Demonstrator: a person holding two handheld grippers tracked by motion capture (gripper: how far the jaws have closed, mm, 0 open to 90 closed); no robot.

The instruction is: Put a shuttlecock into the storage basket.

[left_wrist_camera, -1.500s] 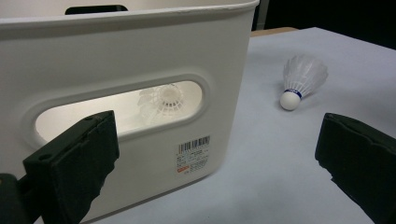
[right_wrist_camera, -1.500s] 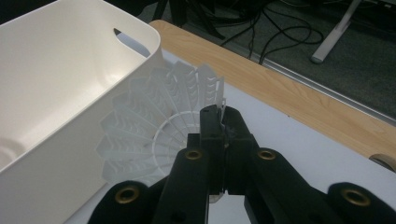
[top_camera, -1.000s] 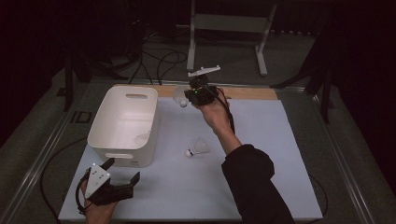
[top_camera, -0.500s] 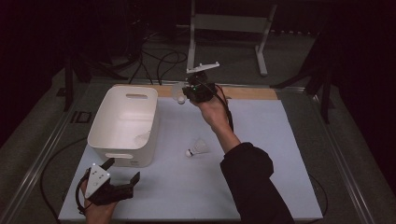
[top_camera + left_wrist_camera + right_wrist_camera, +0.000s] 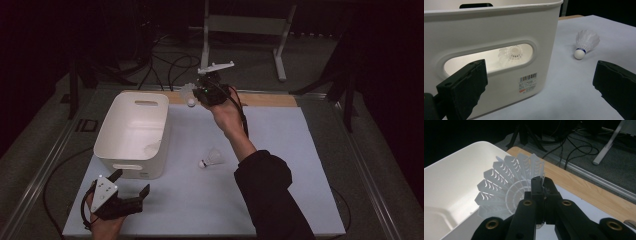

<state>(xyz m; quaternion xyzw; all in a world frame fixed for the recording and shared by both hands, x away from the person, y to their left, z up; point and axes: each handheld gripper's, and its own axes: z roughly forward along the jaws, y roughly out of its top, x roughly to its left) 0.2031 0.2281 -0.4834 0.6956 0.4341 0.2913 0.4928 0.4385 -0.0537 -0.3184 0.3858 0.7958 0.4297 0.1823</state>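
Observation:
My right gripper (image 5: 198, 95) is raised over the table's far edge, beside the far right corner of the white bin (image 5: 107, 132). In the right gripper view its jaws (image 5: 541, 185) are shut on the skirt of a white plastic shuttlecock (image 5: 506, 190), with the bin (image 5: 456, 177) below and to the left. A second shuttlecock (image 5: 210, 159) lies on the white table mid-way, seen also in the left gripper view (image 5: 585, 42). A third shuttlecock (image 5: 512, 53) lies inside the bin, visible through its handle slot. My left gripper (image 5: 131, 182) rests open at the front left, facing the bin's near wall (image 5: 499, 27).
A wooden strip (image 5: 270, 99) runs along the table's far edge. Behind it are cables (image 5: 170, 65) and a metal stand (image 5: 250, 30) on the dark floor. The table's right half (image 5: 300, 160) is bare white surface.
The right gripper with its shuttlecock has shifted slightly up and to the left, toward the bin's far corner. The left gripper has stayed put.

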